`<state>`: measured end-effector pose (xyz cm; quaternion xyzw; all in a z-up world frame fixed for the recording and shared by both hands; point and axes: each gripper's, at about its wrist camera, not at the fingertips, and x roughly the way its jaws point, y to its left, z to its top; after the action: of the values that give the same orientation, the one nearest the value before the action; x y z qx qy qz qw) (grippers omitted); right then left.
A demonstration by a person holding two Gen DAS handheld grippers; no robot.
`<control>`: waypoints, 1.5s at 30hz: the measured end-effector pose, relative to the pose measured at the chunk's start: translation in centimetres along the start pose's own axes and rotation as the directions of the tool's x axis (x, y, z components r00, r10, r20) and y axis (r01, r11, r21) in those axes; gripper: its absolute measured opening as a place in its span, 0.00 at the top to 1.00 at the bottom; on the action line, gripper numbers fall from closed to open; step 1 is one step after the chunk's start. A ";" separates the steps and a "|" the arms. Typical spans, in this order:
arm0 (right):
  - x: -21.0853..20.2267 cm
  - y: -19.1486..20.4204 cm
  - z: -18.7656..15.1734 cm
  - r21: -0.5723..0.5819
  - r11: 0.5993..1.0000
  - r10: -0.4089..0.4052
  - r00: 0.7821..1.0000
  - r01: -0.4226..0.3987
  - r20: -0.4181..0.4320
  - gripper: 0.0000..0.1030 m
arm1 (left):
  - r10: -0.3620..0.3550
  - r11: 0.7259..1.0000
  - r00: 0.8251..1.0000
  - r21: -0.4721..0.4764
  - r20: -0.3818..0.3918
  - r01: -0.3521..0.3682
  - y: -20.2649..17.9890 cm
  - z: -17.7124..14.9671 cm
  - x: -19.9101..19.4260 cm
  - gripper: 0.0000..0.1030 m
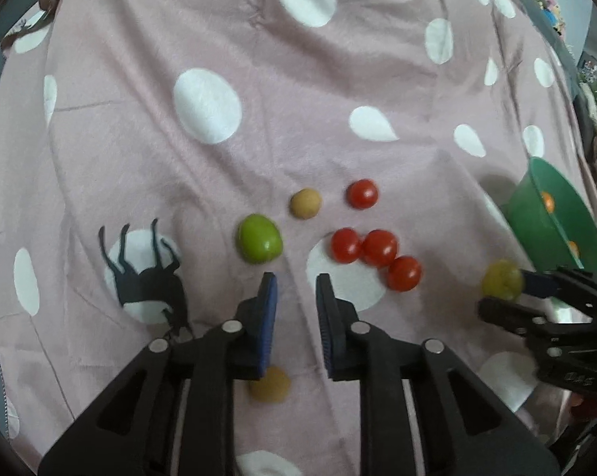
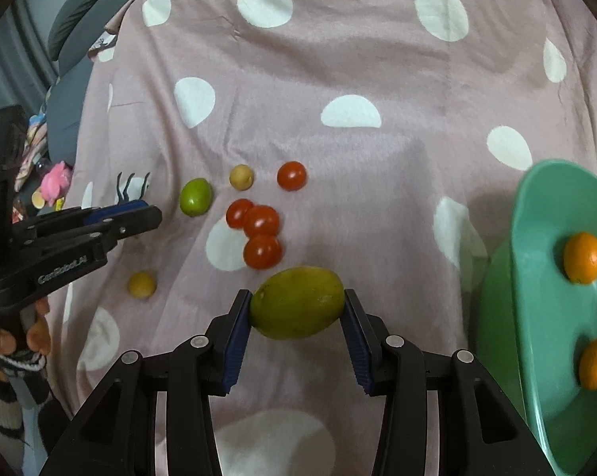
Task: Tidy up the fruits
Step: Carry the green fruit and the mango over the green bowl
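My right gripper is shut on an olive-green fruit and holds it above the cloth; it shows in the left wrist view too. My left gripper is open and empty, just short of a bright green fruit, a tan round fruit and several red cherry tomatoes. Another tan fruit lies under the left fingers. A green bowl at the right holds two small oranges.
Everything lies on a pink cloth with white dots and a black deer print. Grey cushions and toys sit beyond the cloth's left edge. A hand holds the left gripper.
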<state>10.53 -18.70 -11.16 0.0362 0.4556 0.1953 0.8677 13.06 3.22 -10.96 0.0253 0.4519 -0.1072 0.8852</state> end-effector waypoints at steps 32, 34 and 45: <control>1.2 0.6 1.0 0.022 0.999 0.032 0.999 -0.033 0.024 0.55 | 0.030 0.999 1.000 0.030 -0.002 -0.030 -1.2 0.9 -0.2 0.68; 0.1 0.6 0.6 0.020 0.999 0.032 0.999 -0.033 0.039 0.55 | 0.016 0.999 1.000 0.028 0.010 -0.016 -1.7 0.4 -1.3 0.68; -5.6 0.1 -2.4 0.040 0.999 0.025 0.993 -0.030 0.114 0.55 | -0.056 0.997 0.998 0.047 0.042 0.053 -5.6 -3.1 -6.1 0.68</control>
<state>5.70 -20.98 -8.22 0.0716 0.4089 0.1953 0.8886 5.98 -0.78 -7.57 0.0311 0.4306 -0.1423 0.8907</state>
